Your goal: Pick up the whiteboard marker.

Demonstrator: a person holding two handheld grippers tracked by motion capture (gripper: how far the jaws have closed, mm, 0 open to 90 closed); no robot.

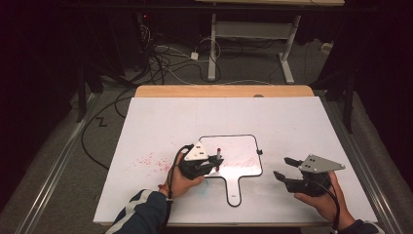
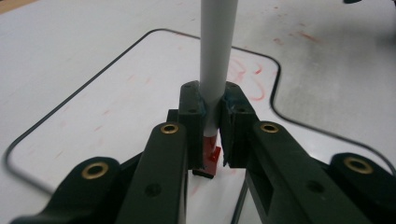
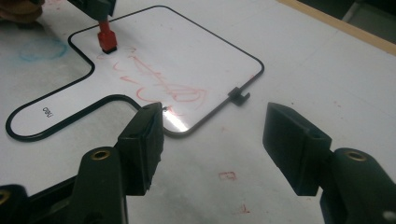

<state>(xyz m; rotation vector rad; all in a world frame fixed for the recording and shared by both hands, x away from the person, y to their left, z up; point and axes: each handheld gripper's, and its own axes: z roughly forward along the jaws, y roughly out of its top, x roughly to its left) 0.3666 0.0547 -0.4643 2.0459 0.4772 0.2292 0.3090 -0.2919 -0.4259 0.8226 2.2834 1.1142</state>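
High view: a white marker [image 1: 218, 157] with a red end is held upright in the left tool [image 1: 214, 163], whose jaws are clamped on the barrel. The marker is positioned over the lower left part of a small paddle-shaped whiteboard [image 1: 241, 146], which lies flat on the white table [image 1: 160, 122] between the two hands. The whiteboard is seen as a white panel with rounded corners, edged by a thin black border, with a short handle pointing toward the person and a small black clip on its right edge. Red scribbles are spread across its lower middle area.

From the left gripper view, the marker [image 2: 215, 60] is shown as a smooth pale grey-white barrel rising out of the top of the frame, pinched between the two pads just above its red tip, and the black end of that tip is seen touching the whiteboard [image 2: 116, 93].

From the right gripper view, the red tip with its black end is seen resting on the whiteboard [image 3: 187, 51] near the handle's neck. The right tool [image 1: 282, 168] is held wide apart with nothing between its jaws, just beside the whiteboard's right edge. Faint red smudges are noted on the table to the left of the whiteboard.
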